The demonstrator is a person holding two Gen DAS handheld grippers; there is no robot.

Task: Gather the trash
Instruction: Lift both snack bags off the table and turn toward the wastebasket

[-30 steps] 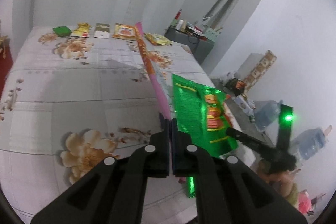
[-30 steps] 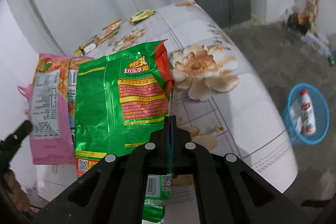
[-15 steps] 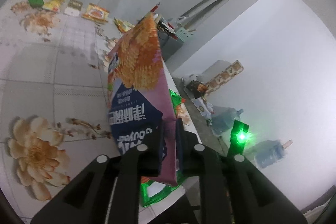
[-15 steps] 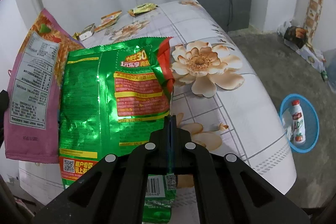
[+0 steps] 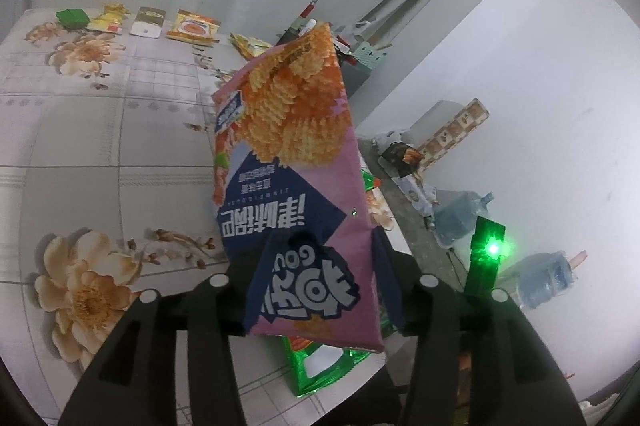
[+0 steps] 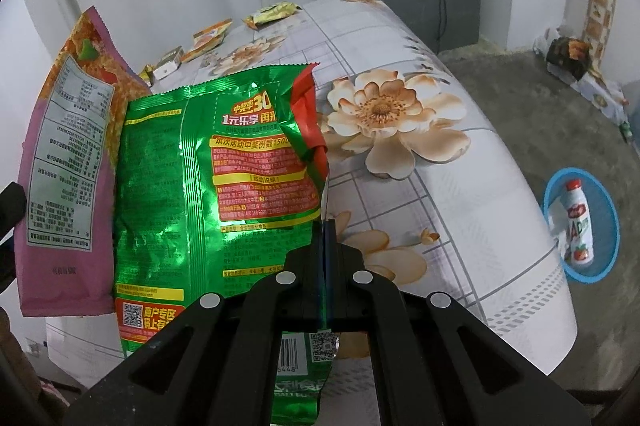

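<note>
A pink chip bag hangs upside down between the fingers of my left gripper, whose jaws are opening. The bag faces the camera flat and looks loose between the parted pads. In the right wrist view the same pink bag hangs at the left. My right gripper is shut on the edge of a green foil snack bag, held up over the bed's edge. A corner of the green bag shows below the pink one.
The flowered bed carries several wrappers along its far side. On the floor to the right stands a blue basket holding a white bottle. A grey cabinet, boxes and water jugs lie beyond.
The left jaws have parted. The pink bag swung from edge-on to flat toward the camera and now sits loose between the fingers. The right gripper kept its hold on the green bag.
</note>
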